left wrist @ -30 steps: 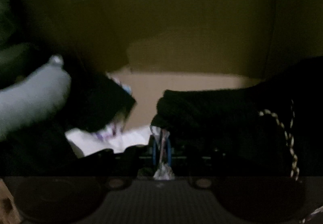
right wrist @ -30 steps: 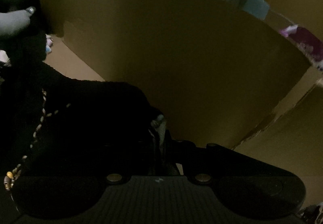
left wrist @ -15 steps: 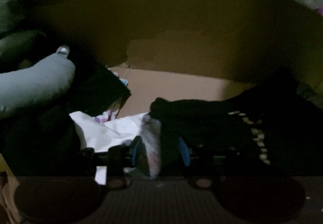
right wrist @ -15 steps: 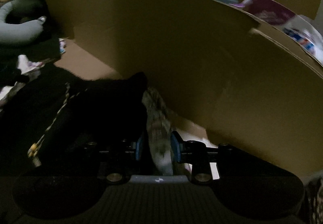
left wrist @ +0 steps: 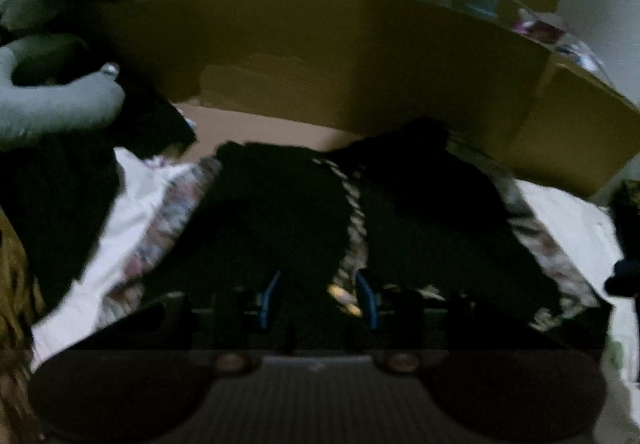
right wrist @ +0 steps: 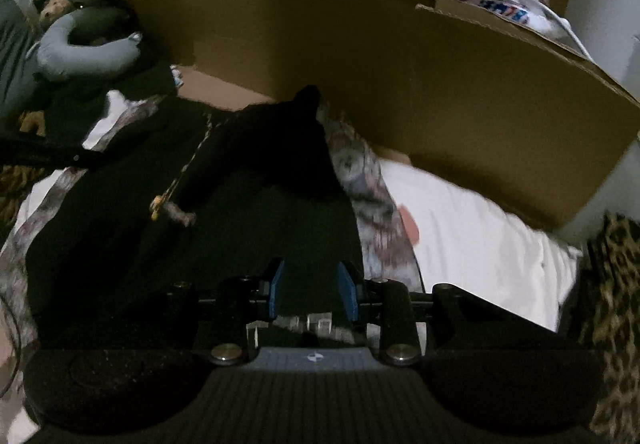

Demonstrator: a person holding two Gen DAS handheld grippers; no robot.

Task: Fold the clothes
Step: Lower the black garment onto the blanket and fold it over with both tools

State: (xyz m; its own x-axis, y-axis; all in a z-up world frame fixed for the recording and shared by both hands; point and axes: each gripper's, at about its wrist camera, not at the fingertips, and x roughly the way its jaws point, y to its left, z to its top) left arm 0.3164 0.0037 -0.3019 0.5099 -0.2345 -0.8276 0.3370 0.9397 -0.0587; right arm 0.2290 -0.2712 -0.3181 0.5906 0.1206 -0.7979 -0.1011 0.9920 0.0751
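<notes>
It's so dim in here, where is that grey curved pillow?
The grey curved pillow lies far left in both views, beyond the black garment and beside the left end of the cardboard wall.

white sheet (right wrist: 472, 220) with a floral-edged black garment (right wrist: 248, 204) spread flat, cardboard box (right wrist: 400, 84) behind

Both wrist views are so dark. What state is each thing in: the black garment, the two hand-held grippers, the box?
Black garment: spread over the white sheet, partly bunched, not folded.
Drawstring: loose on the garment.
Left hand-held gripper: open.
Right hand-held gripper: open.
Cardboard box: upright behind the garment.
Grey cushion: curled.
</notes>
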